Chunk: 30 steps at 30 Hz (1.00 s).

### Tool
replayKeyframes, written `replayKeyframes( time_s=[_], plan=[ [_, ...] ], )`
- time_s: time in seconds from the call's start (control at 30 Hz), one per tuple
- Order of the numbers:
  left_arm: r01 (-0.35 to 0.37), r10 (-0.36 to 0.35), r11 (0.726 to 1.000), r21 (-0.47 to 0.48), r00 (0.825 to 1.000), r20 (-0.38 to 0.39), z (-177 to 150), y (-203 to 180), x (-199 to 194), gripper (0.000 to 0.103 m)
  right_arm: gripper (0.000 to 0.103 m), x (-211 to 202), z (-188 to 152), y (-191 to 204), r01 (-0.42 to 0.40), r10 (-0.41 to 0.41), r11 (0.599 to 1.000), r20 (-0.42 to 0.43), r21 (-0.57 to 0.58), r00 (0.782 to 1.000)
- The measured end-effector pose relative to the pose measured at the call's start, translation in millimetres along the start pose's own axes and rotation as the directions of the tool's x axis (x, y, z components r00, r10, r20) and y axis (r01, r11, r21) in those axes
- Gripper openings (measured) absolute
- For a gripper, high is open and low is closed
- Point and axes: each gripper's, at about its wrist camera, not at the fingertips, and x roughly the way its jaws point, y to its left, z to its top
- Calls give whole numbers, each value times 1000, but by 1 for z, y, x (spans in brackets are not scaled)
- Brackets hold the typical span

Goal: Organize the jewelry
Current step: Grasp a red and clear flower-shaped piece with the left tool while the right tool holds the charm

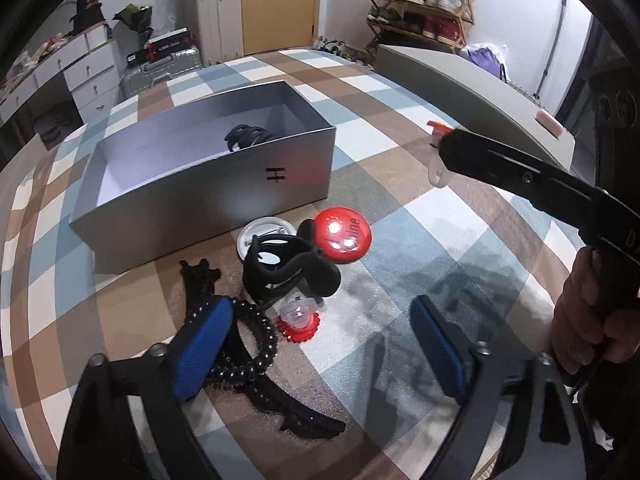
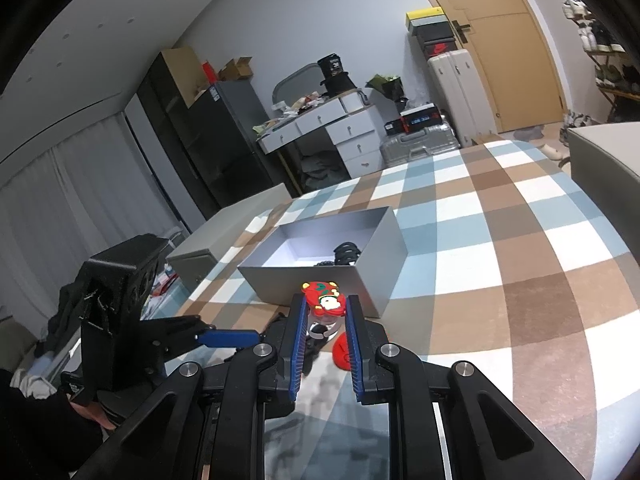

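The right hand-held gripper (image 2: 326,312) is clamped on a red cartoon-figure ring (image 2: 325,299), held above the plaid-covered surface (image 2: 500,240) just short of the open grey box (image 2: 384,276), which lies straight ahead of its fingertips. The left hand-held gripper (image 1: 320,344) hangs open with nothing pressed between its blue pads (image 1: 202,344), over a heap of pieces just ahead: a black hair claw (image 1: 288,272), a black beaded coil (image 1: 256,344), a red badge (image 1: 344,236) and a white badge (image 1: 256,236). Another dark hair piece (image 1: 250,136) lies inside the box, beyond both grippers.
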Motion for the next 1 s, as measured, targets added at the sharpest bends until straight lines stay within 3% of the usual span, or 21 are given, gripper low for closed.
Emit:
replayKeyframes(
  time_s=[0.07,0.2,0.47,0.6,1.0],
  plan=[
    [3,-3,1000,8,1000,-1,1,0,0,82,18,0,-1,-2,5,-5,1000,-2,4,1000],
    [18,-18,1000,10,1000,-17,1,2,1,65,18,-1,-2,-5,8,-8,1000,1,15,1000],
    [-8,9,1000,18,999,-39,6,2,7,54,18,-5,-3,-9,0,-1,1000,8,31,1000],
    [-10,11,1000,11,998,-60,7,2,10,41,18,-6,-5,-11,-8,8,999,9,39,1000],
    [-58,64,996,71,994,-85,0,-4,9,23,18,-6,-6,-14,-18,17,998,9,55,1000]
  ],
)
